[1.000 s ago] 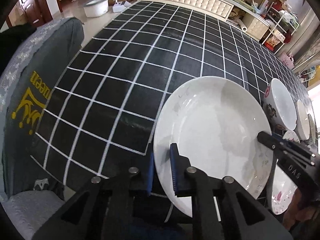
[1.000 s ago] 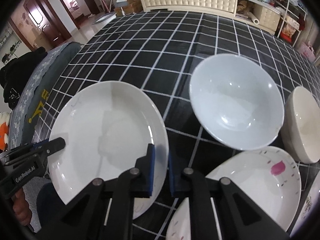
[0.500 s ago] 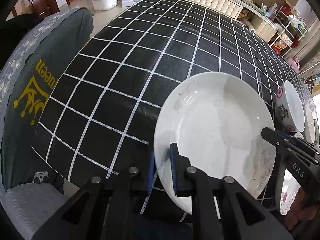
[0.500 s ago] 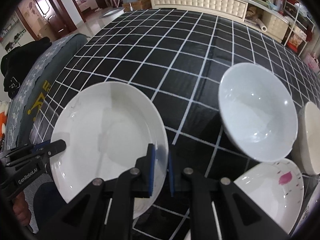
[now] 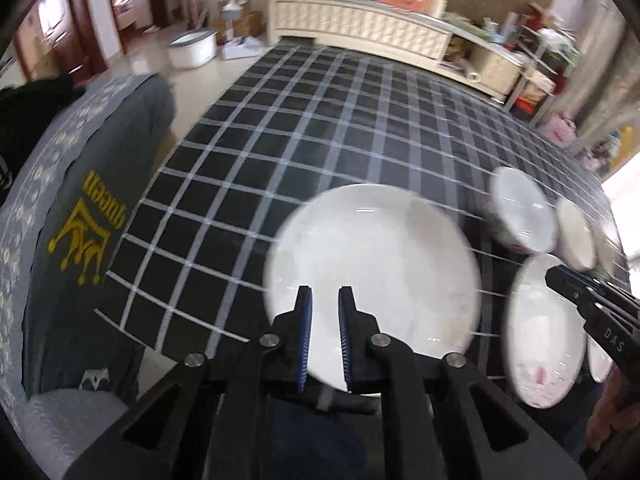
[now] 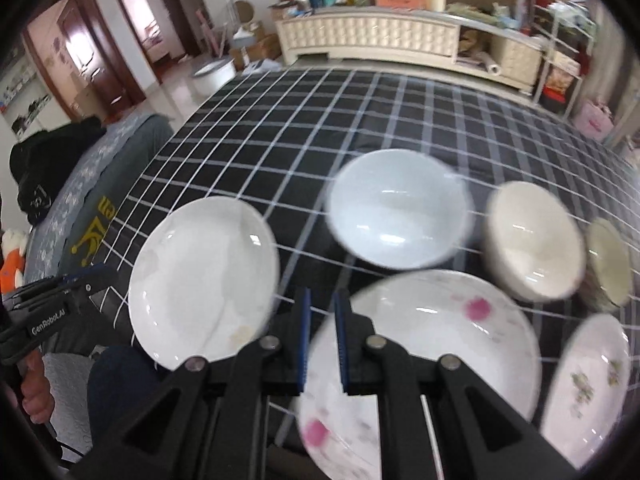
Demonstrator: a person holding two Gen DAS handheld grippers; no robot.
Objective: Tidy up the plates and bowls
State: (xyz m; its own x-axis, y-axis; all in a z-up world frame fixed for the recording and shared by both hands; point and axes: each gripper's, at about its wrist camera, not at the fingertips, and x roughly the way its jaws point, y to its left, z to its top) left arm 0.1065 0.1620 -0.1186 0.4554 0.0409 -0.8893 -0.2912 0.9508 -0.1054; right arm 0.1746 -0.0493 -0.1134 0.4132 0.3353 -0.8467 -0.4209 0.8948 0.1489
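A plain white plate (image 5: 372,272) (image 6: 204,280) lies flat on the black checked tablecloth (image 6: 360,120). My left gripper (image 5: 325,300) hovers over its near left part, shut, with nothing held. In the right wrist view the left gripper (image 6: 108,276) has its tips just off the plate's left rim. My right gripper (image 6: 322,304) is shut and empty, to the right of the white plate, above the edge of a pink-spotted plate (image 6: 440,340) (image 5: 544,332). The right gripper (image 5: 556,276) also shows in the left wrist view. A pale blue bowl (image 6: 396,208) and a cream bowl (image 6: 532,240) stand behind.
A small cream bowl (image 6: 608,260) and a floral plate (image 6: 588,384) sit at the right edge. A chair with a grey cover (image 5: 80,220) and yellow crown print stands at the table's left end. A person's hand (image 6: 36,392) holds the left gripper. A cream cabinet (image 6: 368,36) stands beyond the table.
Both grippers rose and drew back from the white plate's rims, which had been between their fingers. The plate now lies apart from them, and more dishes have come into view.
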